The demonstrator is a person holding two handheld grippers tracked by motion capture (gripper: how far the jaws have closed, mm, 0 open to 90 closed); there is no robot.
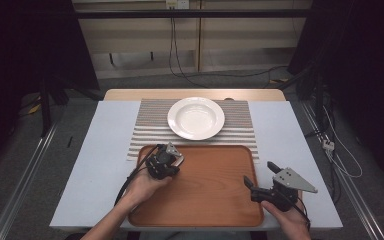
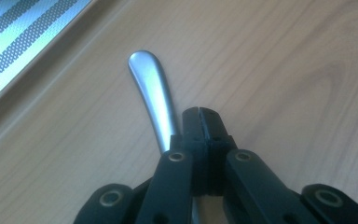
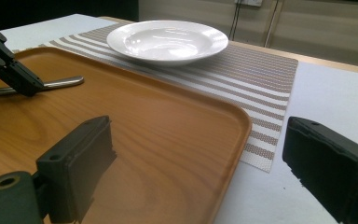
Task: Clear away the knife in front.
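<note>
A silver utensil handle (image 2: 151, 88) lies on the wooden tray (image 1: 210, 200), its rounded end toward the striped placemat. My left gripper (image 2: 198, 112) is shut tip to tip just right of that handle, which runs under the left jaw and not between the pads. From the right gripper view, the left gripper (image 3: 28, 86) touches down beside the handle (image 3: 60, 83). In the high view the left gripper (image 1: 164, 165) is over the tray's far left part. My right gripper (image 3: 203, 168) stands open with nothing between its fingers, at the tray's right edge (image 1: 259, 172).
A white deep plate (image 1: 196, 117) sits on the striped placemat (image 1: 240, 132) beyond the tray. The table top (image 1: 100, 150) is pale blue-white with a wooden far edge. Cables run along the floor behind and to the right.
</note>
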